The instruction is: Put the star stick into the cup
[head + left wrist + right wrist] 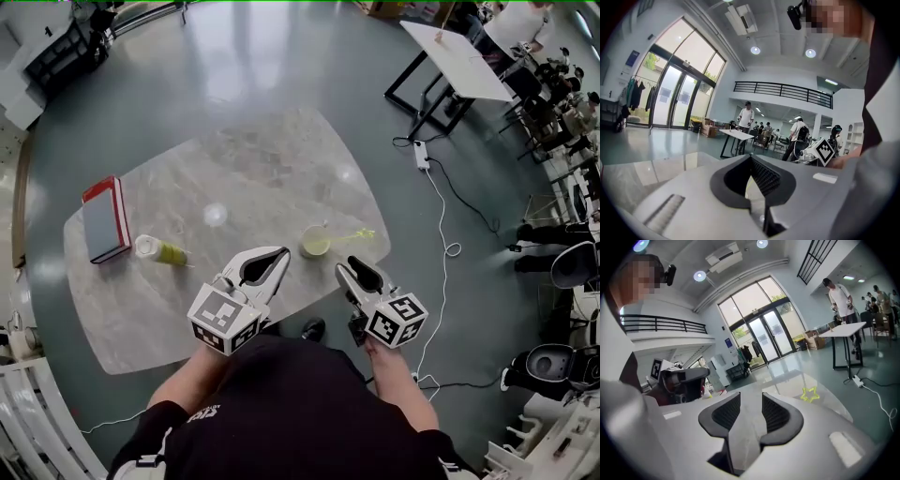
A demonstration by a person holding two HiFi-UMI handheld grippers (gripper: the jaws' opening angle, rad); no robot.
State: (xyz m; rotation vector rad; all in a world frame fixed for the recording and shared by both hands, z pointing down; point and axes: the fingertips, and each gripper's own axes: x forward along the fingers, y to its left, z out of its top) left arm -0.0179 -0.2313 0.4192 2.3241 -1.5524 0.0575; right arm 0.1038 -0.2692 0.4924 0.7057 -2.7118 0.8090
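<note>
Reach ahead with nearer right tool (359, 267), half-spread and empty, to star stick (352, 236) lying crosswise along tabletop's (234, 169) near-right edge, just beside cup (315, 243).

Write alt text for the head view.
A person in black holds the left gripper and right gripper, both empty, over the near edge of a stone-look table, just short of a green cup with a yellow star stick lying beside it. Farther left lie a tipped bottle and a red-edged book.
</note>
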